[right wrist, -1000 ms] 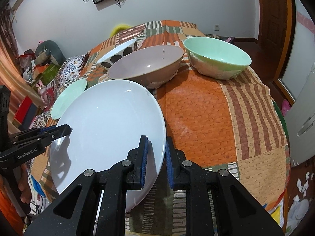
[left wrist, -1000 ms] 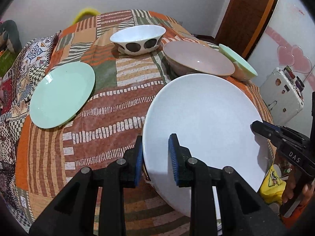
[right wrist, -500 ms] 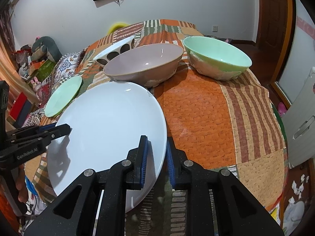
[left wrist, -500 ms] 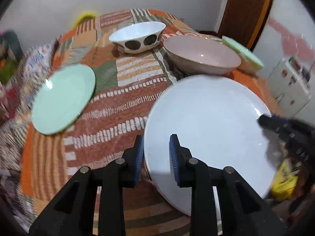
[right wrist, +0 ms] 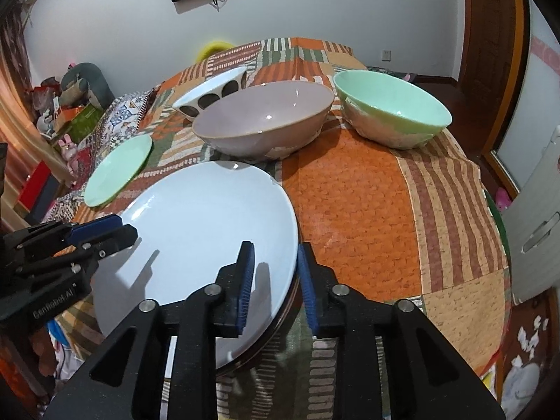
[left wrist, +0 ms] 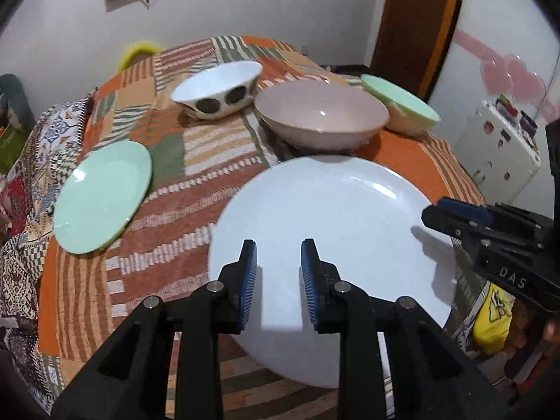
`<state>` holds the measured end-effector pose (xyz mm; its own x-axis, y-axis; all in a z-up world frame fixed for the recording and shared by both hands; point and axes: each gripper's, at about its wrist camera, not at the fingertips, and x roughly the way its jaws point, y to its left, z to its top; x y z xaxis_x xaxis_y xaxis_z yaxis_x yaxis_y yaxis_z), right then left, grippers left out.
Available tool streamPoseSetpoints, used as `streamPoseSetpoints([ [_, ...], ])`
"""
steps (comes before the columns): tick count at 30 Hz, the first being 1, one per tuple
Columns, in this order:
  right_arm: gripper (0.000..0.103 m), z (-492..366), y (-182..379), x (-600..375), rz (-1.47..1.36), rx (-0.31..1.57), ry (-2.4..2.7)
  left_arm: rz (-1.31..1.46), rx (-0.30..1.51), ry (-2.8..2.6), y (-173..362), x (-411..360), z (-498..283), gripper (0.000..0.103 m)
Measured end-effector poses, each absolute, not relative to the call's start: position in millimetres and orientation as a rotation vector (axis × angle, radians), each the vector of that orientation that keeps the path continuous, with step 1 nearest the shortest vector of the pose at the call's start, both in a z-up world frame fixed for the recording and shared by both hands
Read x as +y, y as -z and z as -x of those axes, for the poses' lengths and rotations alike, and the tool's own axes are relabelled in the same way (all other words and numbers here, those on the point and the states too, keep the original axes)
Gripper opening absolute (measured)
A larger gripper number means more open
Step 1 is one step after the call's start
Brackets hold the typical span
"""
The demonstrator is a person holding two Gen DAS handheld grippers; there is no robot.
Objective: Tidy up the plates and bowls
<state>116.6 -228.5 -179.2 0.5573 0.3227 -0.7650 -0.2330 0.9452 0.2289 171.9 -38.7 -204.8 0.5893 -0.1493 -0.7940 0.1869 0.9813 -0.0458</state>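
A large white plate [left wrist: 336,217] lies at the near edge of the patchwork-covered table [left wrist: 168,210]. My left gripper [left wrist: 279,280] hovers over the plate's near part, open, with both fingers above its face and nothing pinched. The jaws of my right gripper [right wrist: 276,280] are opening astride the white plate's [right wrist: 196,231] right rim, and the pads are off it. Farther back stand a spotted white bowl [left wrist: 217,94], a mauve bowl [left wrist: 322,119] and a green bowl [left wrist: 399,108]. A pale green plate [left wrist: 101,196] lies at the left.
The table edge drops away just below the white plate. A white cabinet [left wrist: 500,147] and a yellow bag [left wrist: 493,318] sit off the table's right side. Boxes and toys [right wrist: 70,115] crowd the floor at the left.
My left gripper has left the white plate's left rim and now sits over its face. My right gripper's jaws have widened and released the right rim.
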Motion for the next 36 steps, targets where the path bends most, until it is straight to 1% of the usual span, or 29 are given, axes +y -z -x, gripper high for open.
streamPoseSetpoints([
  [1,0.027,-116.0,177.4,-227.3,-0.102,0.918,-0.329,-0.045,0.91,0.191,201.7,-36.9,-170.8,0.026],
  [3,0.034,-113.7,171.7,-225.6,-0.095,0.901,-0.331,-0.044,0.895,0.183,196.4,-35.7,-168.7,0.026],
  [5,0.039,-112.4,166.4,-222.0,-0.086,0.884,-0.333,-0.033,0.878,0.177,190.0,-30.9,-166.0,0.026],
  [8,0.044,-109.5,153.2,-217.5,-0.067,0.848,-0.343,-0.019,0.853,0.16,180.7,-22.3,-163.2,0.027],
  [9,0.047,-109.2,149.7,-215.5,-0.06,0.839,-0.348,-0.014,0.845,0.155,177.4,-18.7,-161.8,0.031],
  [10,0.049,-108.2,143.9,-212.0,-0.051,0.823,-0.359,-0.008,0.835,0.148,173.6,-14.2,-160.6,0.037],
  [11,0.051,-107.7,139.7,-208.8,-0.043,0.811,-0.37,-0.001,0.821,0.138,169.6,-9.5,-159.0,0.04],
  [12,0.051,-107.1,134.9,-204.6,-0.034,0.797,-0.383,0.008,0.808,0.127,165.9,-4.4,-157.4,0.047],
  [13,0.051,-106.9,129.9,-199.7,-0.024,0.785,-0.399,0.017,0.794,0.117,161.6,1.8,-155.6,0.051],
  [14,0.052,-107.2,124.2,-193.5,-0.013,0.772,-0.417,0.026,0.785,0.107,157.1,9.0,-154.3,0.053],
  [16,0.061,-107.4,114.2,-180.6,0.001,0.741,-0.453,0.048,0.774,0.085,149.8,24.0,-153.2,0.061],
  [17,0.066,-107.3,110.4,-175.3,0.007,0.726,-0.47,0.063,0.767,0.069,146.0,33.8,-152.4,0.063],
  [18,0.068,-108.3,105.8,-168.3,0.014,0.711,-0.489,0.074,0.758,0.054,143.1,42.0,-151.6,0.067],
  [19,0.068,-110.1,100.7,-159.8,0.021,0.695,-0.514,0.089,0.747,0.033,139.5,52.5,-150.7,0.07],
  [24,0.072,-123.3,87.8,-124.0,0.03,0.657,-0.595,0.119,0.698,-0.085,125.1,105.3,-147.6,0.075],
  [25,0.073,-126.1,87.7,-118.2,0.034,0.654,-0.605,0.122,0.689,-0.108,122.8,115.5,-147.1,0.081],
  [28,0.074,-135.5,85.1,-99.5,0.041,0.645,-0.64,0.137,0.656,-0.171,118.0,145.9,-144.7,0.091],
  [31,0.074,-145.9,84.2,-82.1,0.039,0.648,-0.674,0.149,0.653,-0.212,118.5,174.5,-149.0,0.092],
  [36,0.074,-170.1,94.4,-49.9,0.057,0.676,-0.696,0.181,0.693,-0.251,136.9,217.0,-170.0,0.092],
])
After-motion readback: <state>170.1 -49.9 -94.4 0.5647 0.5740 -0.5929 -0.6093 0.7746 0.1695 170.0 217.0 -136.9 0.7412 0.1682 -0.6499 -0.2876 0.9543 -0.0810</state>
